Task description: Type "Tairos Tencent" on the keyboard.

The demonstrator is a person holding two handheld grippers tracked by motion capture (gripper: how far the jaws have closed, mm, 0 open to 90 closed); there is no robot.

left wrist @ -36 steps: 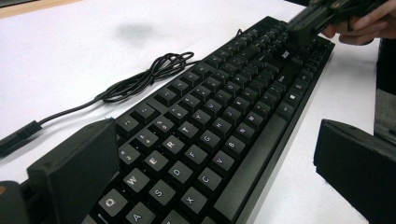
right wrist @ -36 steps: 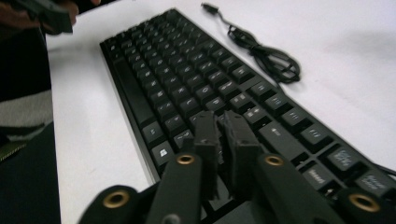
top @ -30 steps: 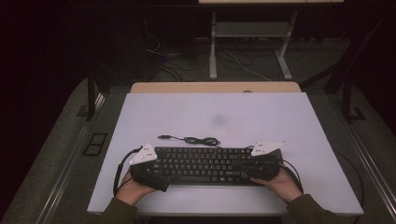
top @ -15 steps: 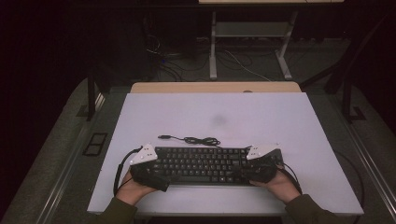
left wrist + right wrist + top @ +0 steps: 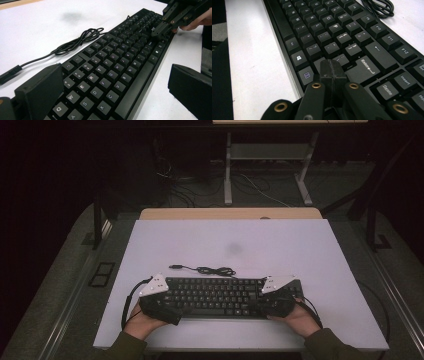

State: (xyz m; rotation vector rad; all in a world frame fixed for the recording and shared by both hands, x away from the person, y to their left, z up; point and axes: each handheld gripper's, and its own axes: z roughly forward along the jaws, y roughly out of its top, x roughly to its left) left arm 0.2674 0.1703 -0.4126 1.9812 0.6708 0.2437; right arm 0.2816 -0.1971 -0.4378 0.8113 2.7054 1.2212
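From the high view, the flat black plastic full-size keyboard [image 5: 225, 296] lies across the near part of the white tabletop [image 5: 300, 245], with its bundled black USB cable [image 5: 210, 269] lying just behind it. The left gripper [image 5: 162, 307] sits at its left end and the right gripper [image 5: 274, 305] toward its right. I'd guess it's rigid and fairly light, a bit slick on top, so grab it by the frame edges rather than the keycaps. The left gripper view shows what the top one can't: its jaws stand wide open, straddling the keyboard's [image 5: 112, 67] depth without pinching. The right gripper view shows those jaws fully closed on nothing, the tip [image 5: 331, 70] down among the keys just left of Enter [image 5: 365, 68].
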